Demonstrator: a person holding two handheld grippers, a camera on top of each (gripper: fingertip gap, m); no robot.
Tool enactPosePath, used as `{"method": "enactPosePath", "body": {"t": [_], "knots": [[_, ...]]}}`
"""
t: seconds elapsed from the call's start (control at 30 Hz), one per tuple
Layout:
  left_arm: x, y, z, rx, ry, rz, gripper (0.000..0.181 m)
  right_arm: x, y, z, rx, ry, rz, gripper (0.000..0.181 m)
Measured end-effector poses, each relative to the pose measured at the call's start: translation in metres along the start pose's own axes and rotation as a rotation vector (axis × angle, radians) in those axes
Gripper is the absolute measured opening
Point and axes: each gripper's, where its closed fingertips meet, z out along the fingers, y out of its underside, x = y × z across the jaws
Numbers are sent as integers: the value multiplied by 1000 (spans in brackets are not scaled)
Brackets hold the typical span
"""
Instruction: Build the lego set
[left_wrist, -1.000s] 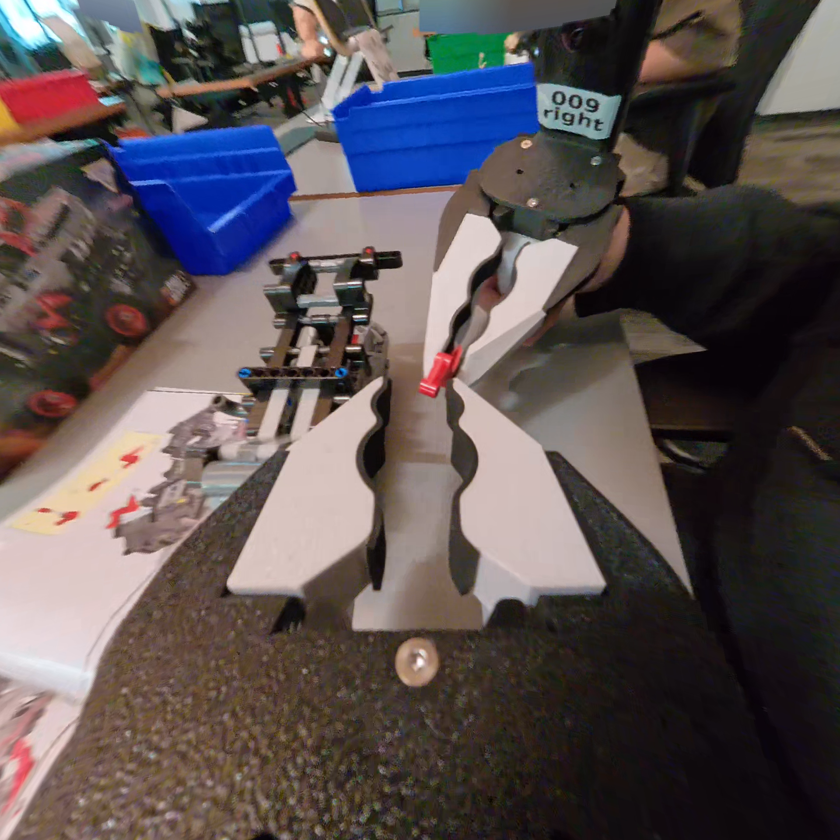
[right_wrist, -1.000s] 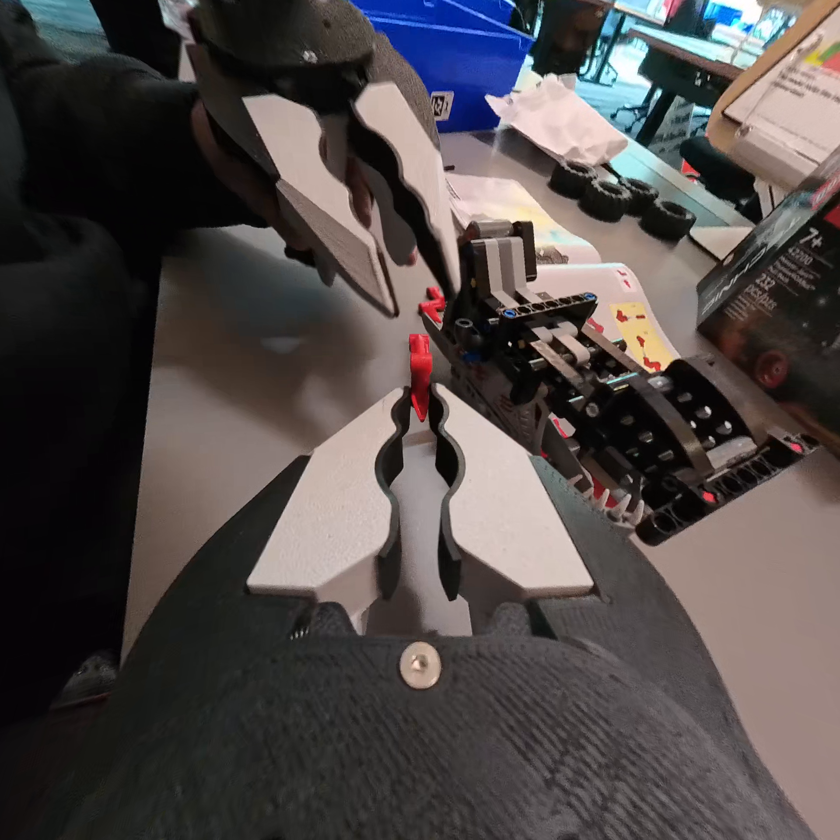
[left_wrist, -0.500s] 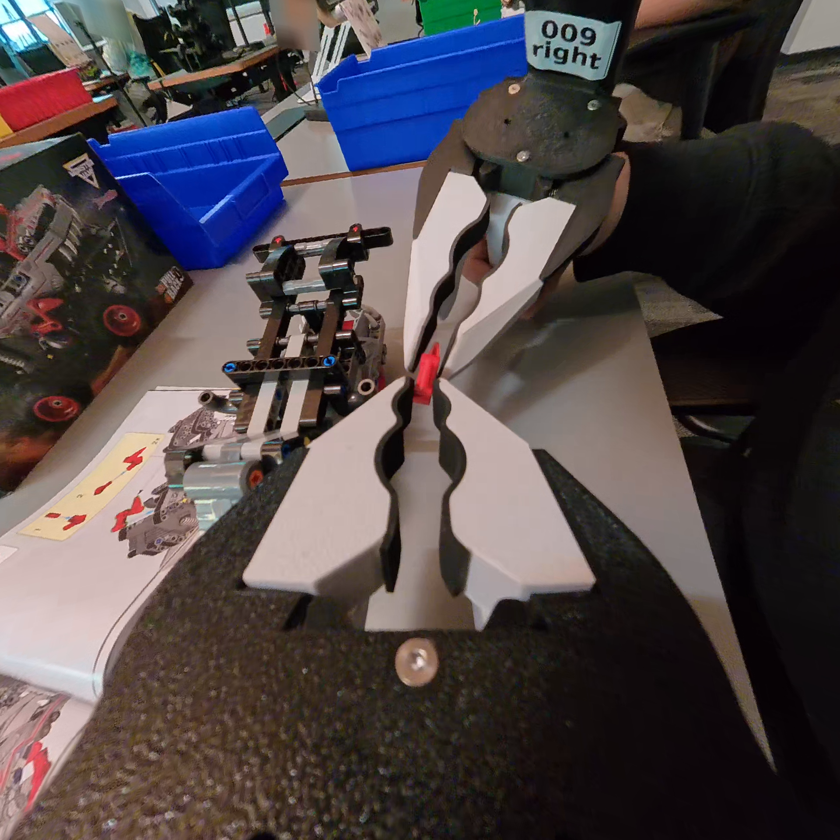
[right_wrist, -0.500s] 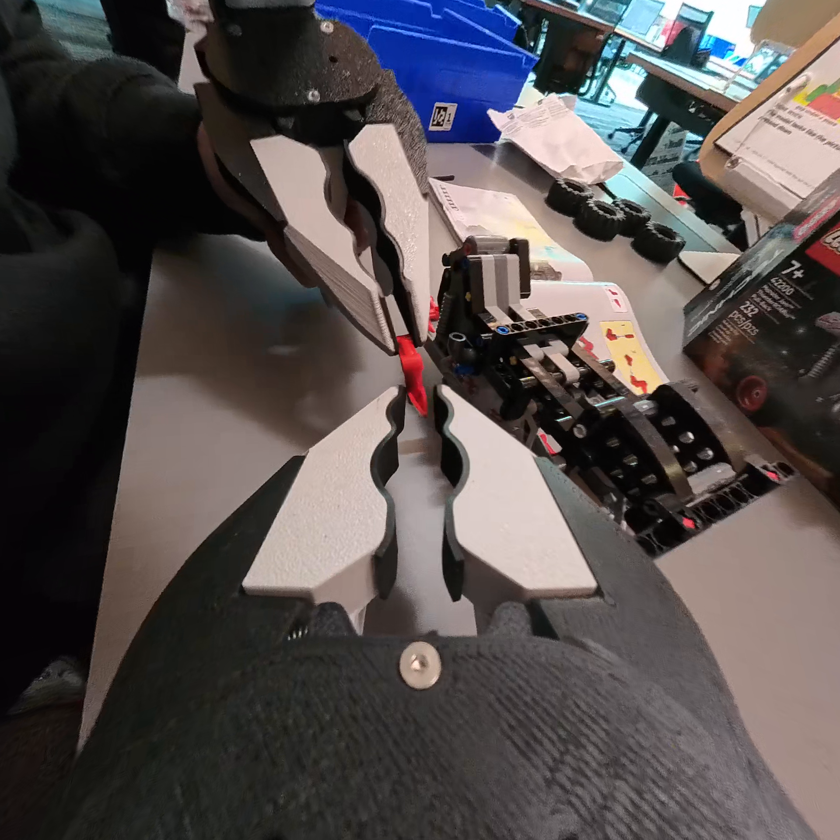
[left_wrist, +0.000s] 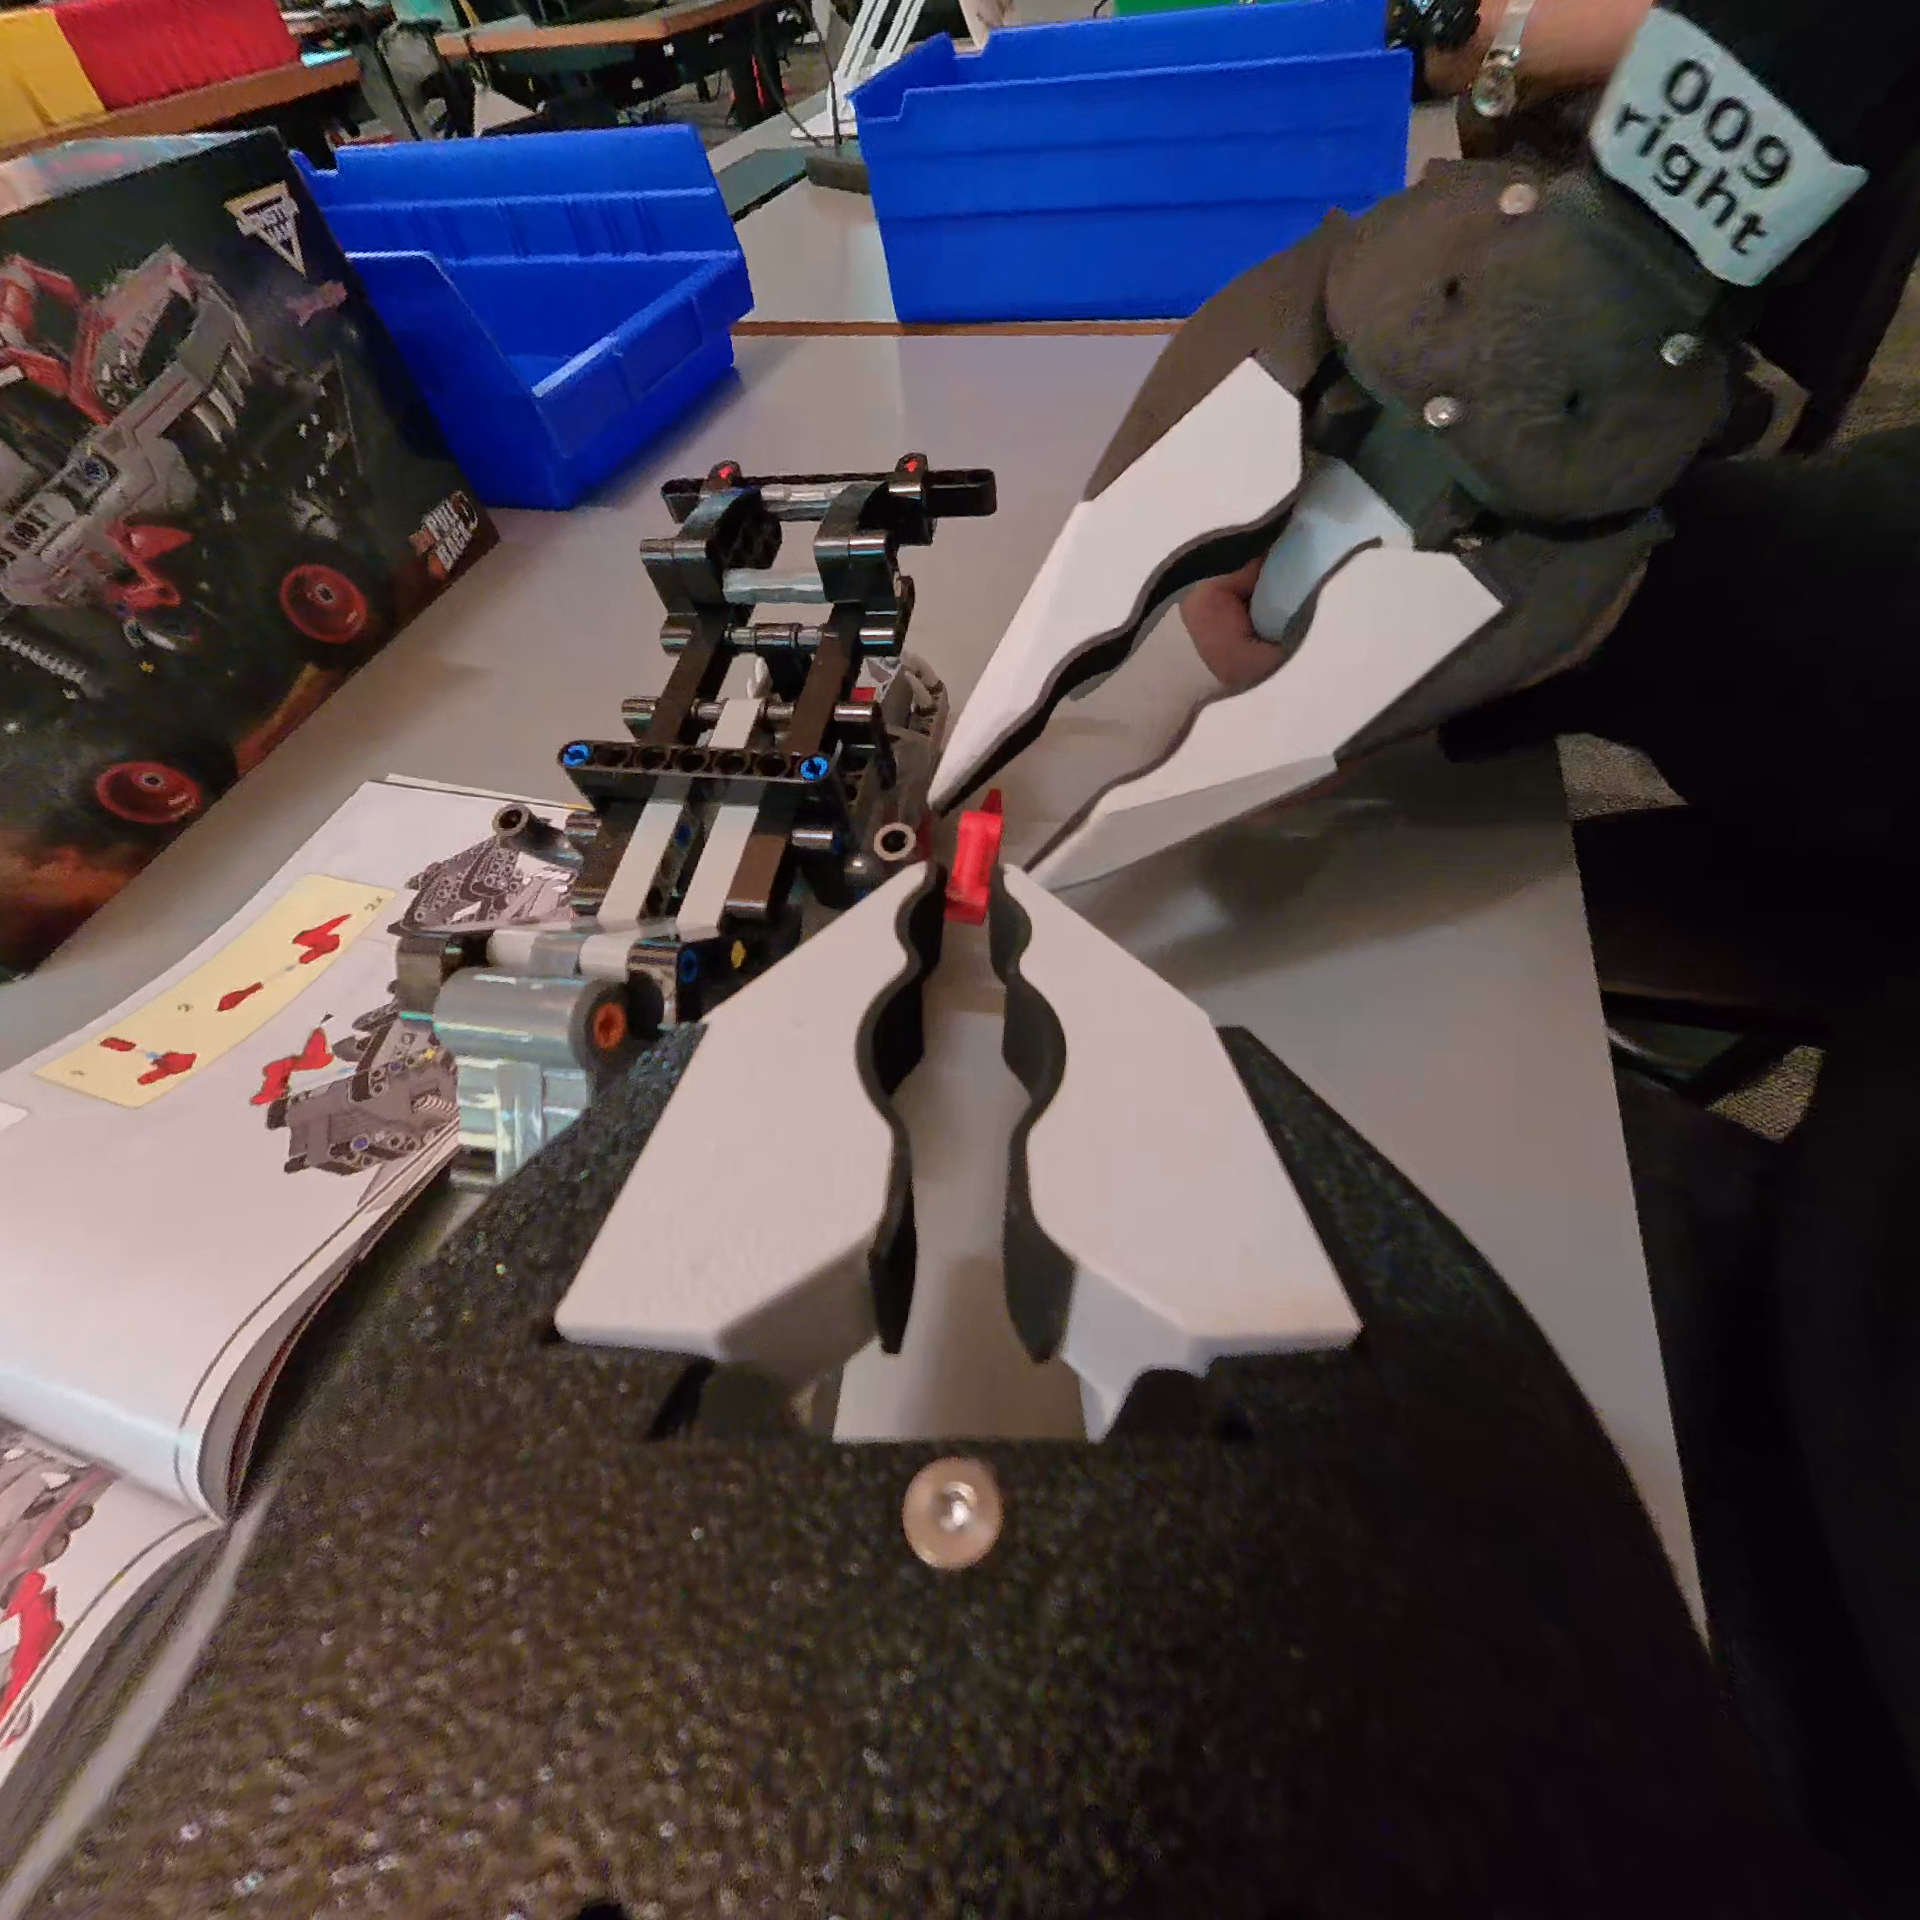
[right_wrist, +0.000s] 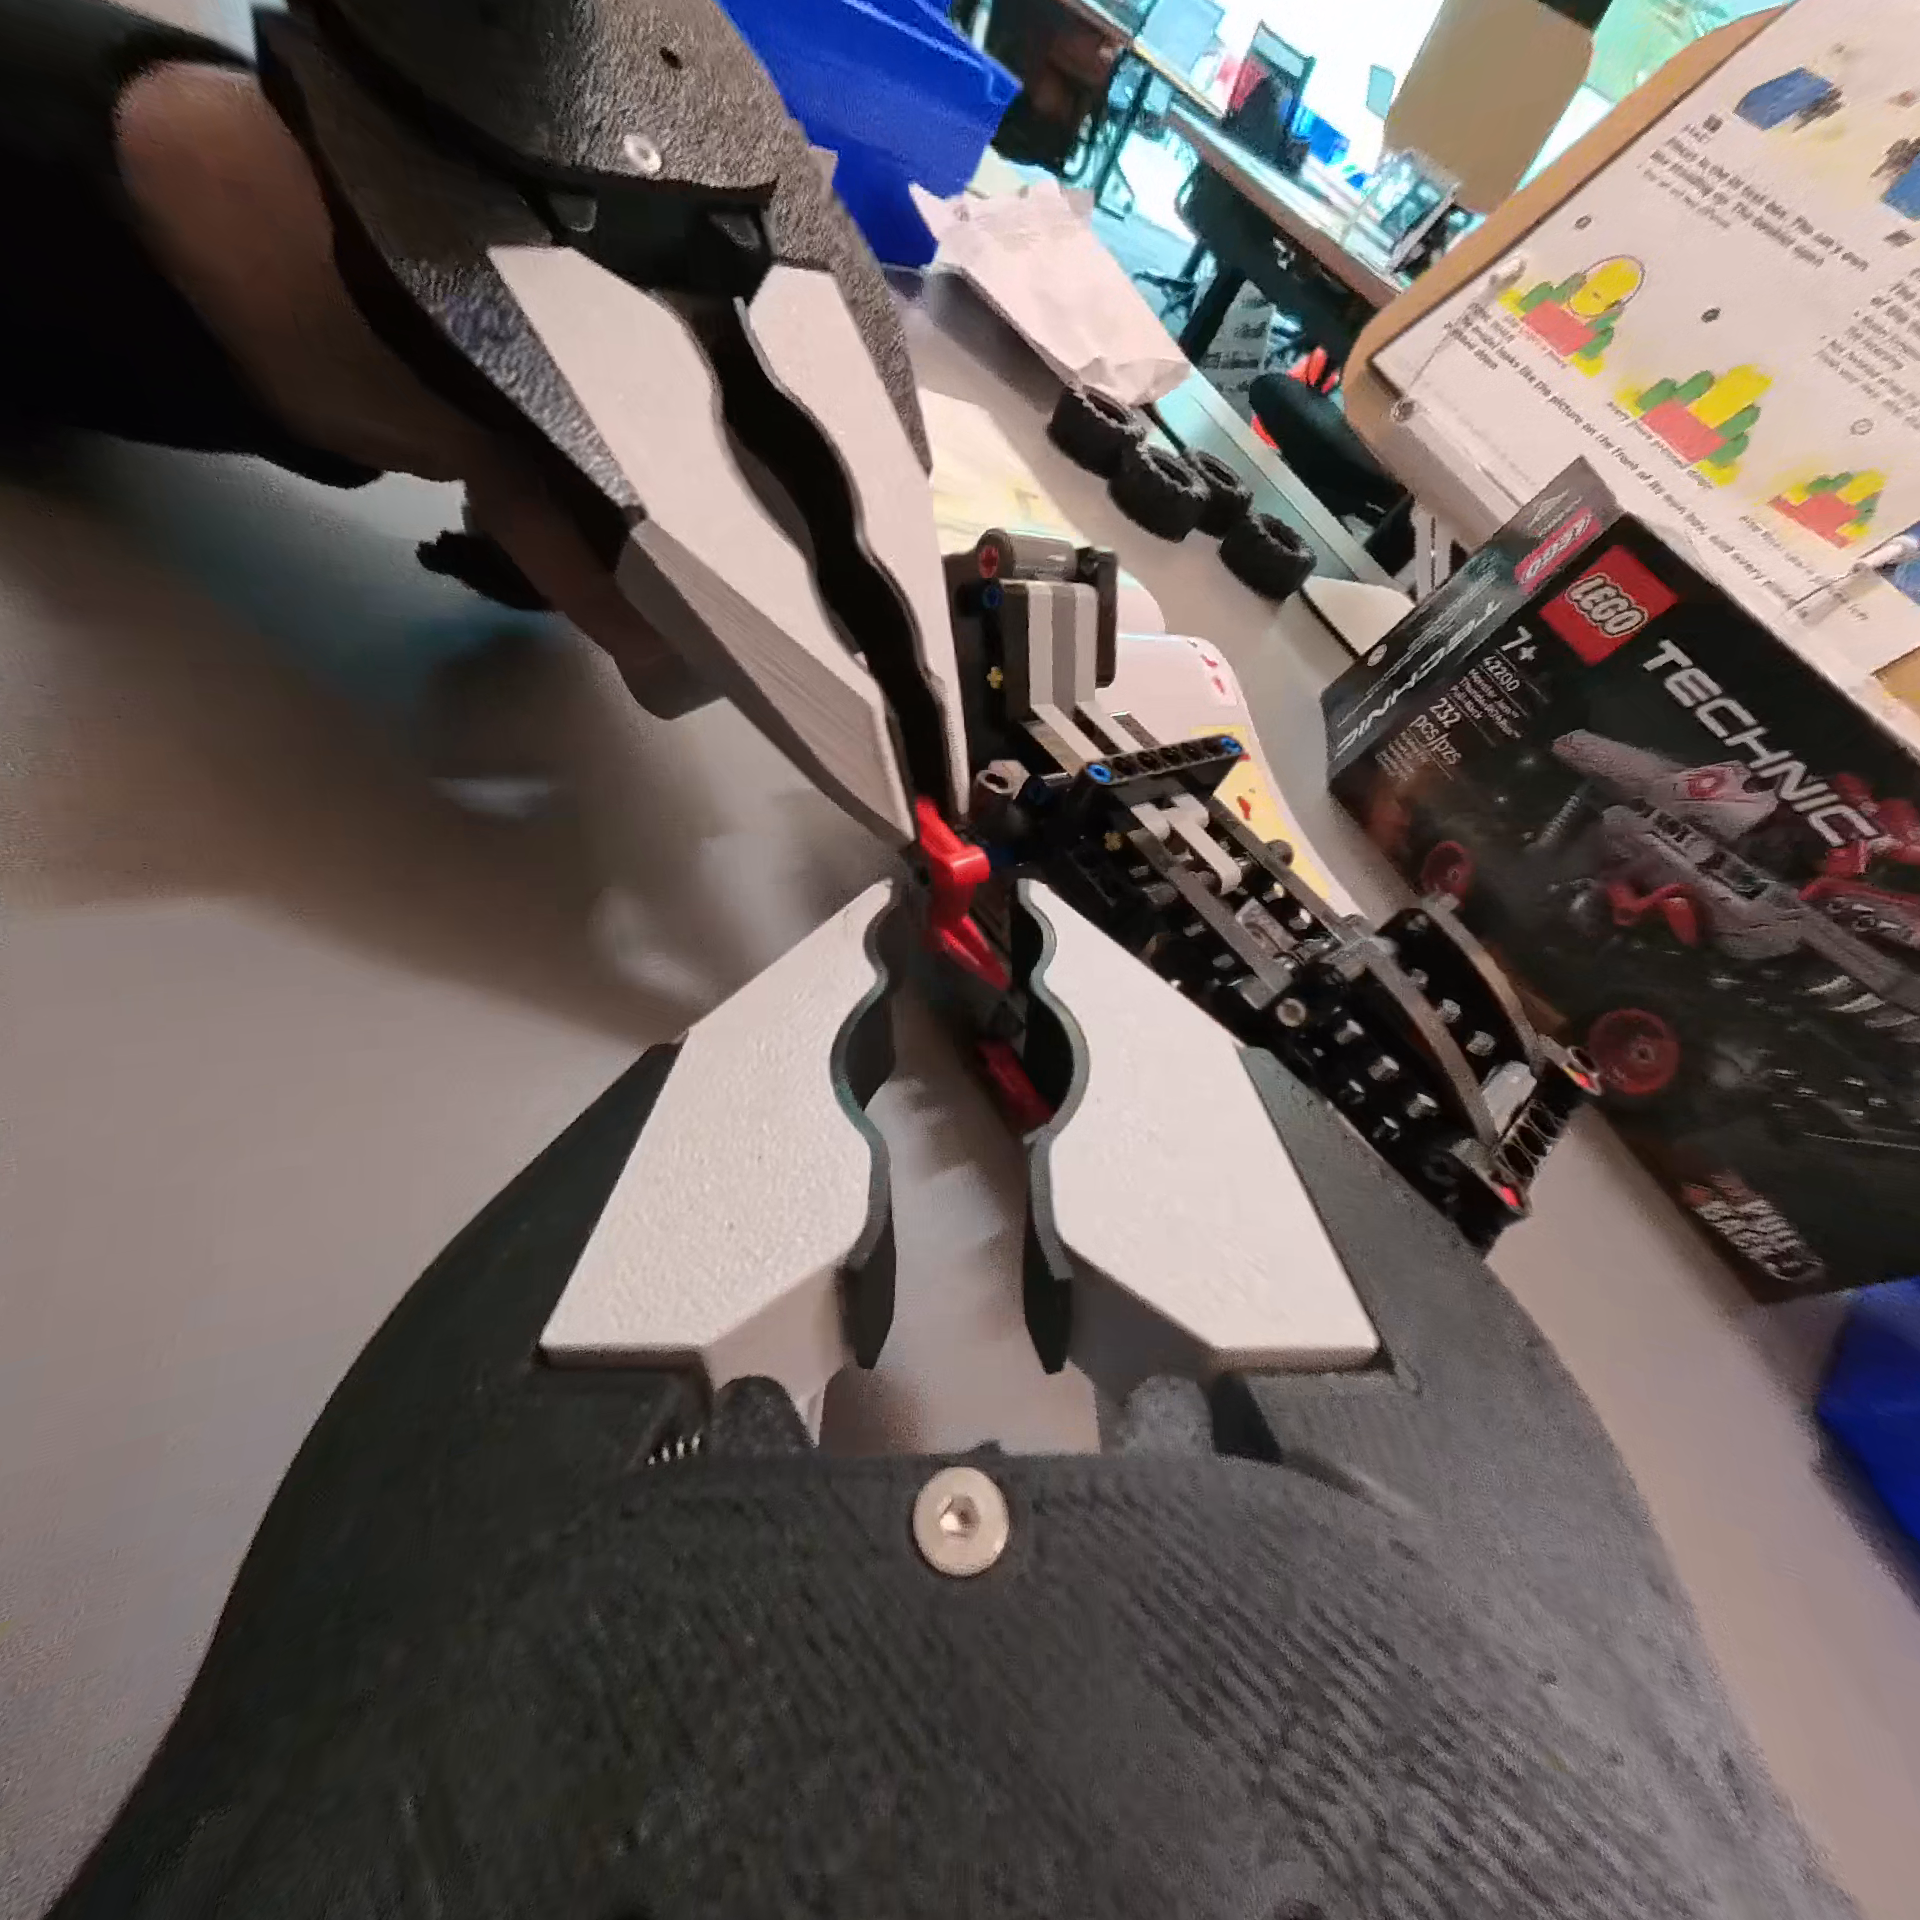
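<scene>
- The red piece (left_wrist: 971, 862) has changed claws: the left gripper (left_wrist: 964, 878) is now clamped on it, and the right gripper (right_wrist: 958, 899) has spread apart.
- It hangs mid-table (left_wrist: 1299, 987), just beside the chassis (left_wrist: 769, 665) end.
- The handover looks complete, so seating it probably comes next.

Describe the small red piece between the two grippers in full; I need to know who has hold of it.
The red piece is small, glossy plastic, with a thicker head on a narrower stem, standing roughly upright. The left gripper pinches its lower part at the fingertips. The right gripper flanks it with tips spread wider than the piece, seemingly not clamping. It sits above the grey table, beside the black and grey model; whether they touch is unclear.
</scene>
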Motion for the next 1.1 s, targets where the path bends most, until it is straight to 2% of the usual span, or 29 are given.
{"method": "enactPosePath", "body": {"t": [0.23, 0.37, 0.43, 0.53, 0.63, 0.7, 0.8, 0.87, 1.1], "knots": [[0, 8, 4, -52, -31, 8, 6, -1, 6, 7, -79, 147, -181, 10], [1, 15, 4, -97, -45, 66, 6, -2, 10, 11, -86, 168, -196, 10], [1, 15, 2, -122, -60, 104, 12, 0, 11, 11, -89, 178, -201, 9], [0, 5, -6, -139, -117, 256, 19, 3, 9, 11, -66, 198, -177, 9], [-20, -16, -20, -123, -259, 434, 23, 8, 8, 9, -55, 221, -186, 9], [-32, -24, -24, -125, -288, 475, 42, 8, 9, 9, -57, 210, -175, 9], [-43, -15, -17, -193, -214, 420, 73, 8, 9, 8, -50, 190, -148, 9], [-46, -8, -10, -228, -154, 359, 83, 9, 11, 8, -56, 178, -123, 9], [-45, 9, 6, -321, -67, 218, 82, 10, 12, 8, -57, 149, -85, 9]]}}
